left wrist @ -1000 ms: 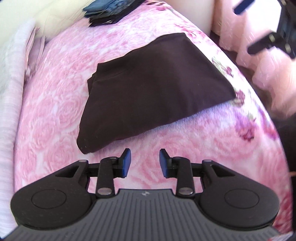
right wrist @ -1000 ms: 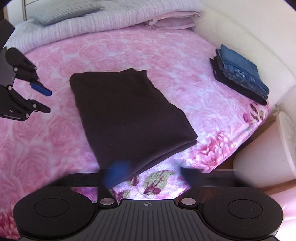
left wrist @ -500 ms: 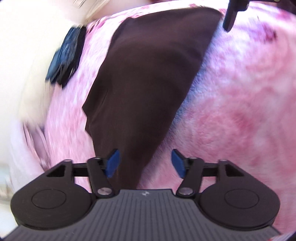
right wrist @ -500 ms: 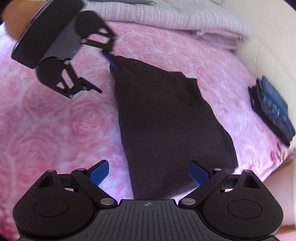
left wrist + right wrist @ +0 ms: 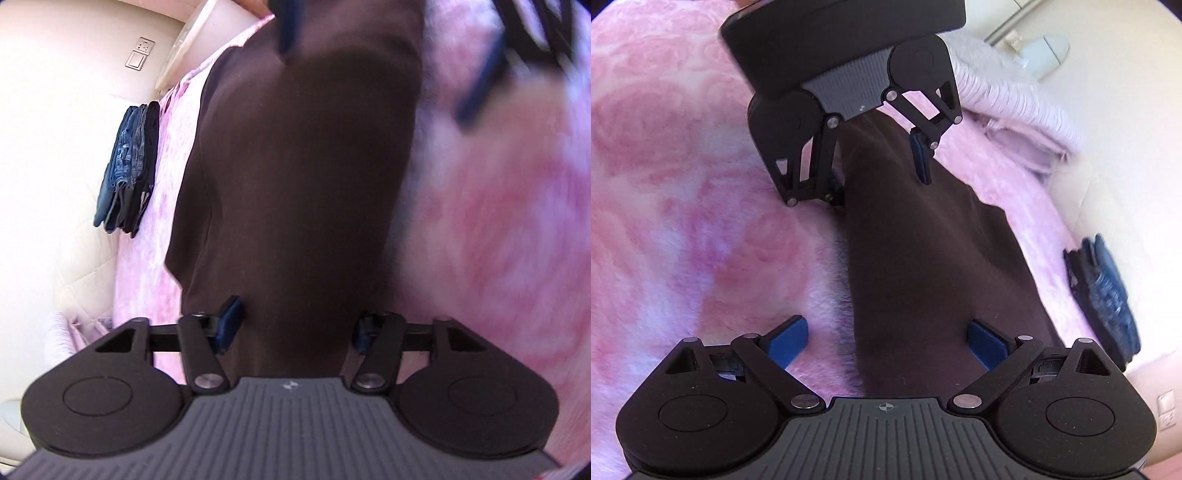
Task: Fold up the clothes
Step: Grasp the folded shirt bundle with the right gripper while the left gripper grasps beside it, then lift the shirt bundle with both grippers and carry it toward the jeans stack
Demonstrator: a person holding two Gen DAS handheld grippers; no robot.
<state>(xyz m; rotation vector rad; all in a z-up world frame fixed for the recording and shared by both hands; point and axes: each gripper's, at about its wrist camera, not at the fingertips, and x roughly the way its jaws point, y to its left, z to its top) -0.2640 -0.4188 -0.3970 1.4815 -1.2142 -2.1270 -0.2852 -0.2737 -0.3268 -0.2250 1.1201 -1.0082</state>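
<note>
Left wrist view: at the far left, a stack of folded jeans (image 5: 127,173) lies on the edge of the pink rose-patterned blanket (image 5: 498,240), beside a cream wall with a light switch (image 5: 139,55). To the right of it, the dark brown garment (image 5: 303,184) stretches lengthwise across the blanket, its near end running in between the fingers of the left gripper (image 5: 293,328). That gripper's jaws are spread wide, one blue pad on each side of the cloth, not pinching it. The blurred fingers of the other tool show at the top right.

Right wrist view: pink blanket fills the left side. In the middle, the right gripper (image 5: 886,345) stands with its jaws spread apart over the near end of the brown garment (image 5: 923,266), the left pad over the blanket and the right pad over the cloth. At the garment's far end the left gripper (image 5: 882,166) straddles the cloth, jaws apart. Further right lie folded pale bedding (image 5: 1015,110) and the jeans (image 5: 1108,291).
</note>
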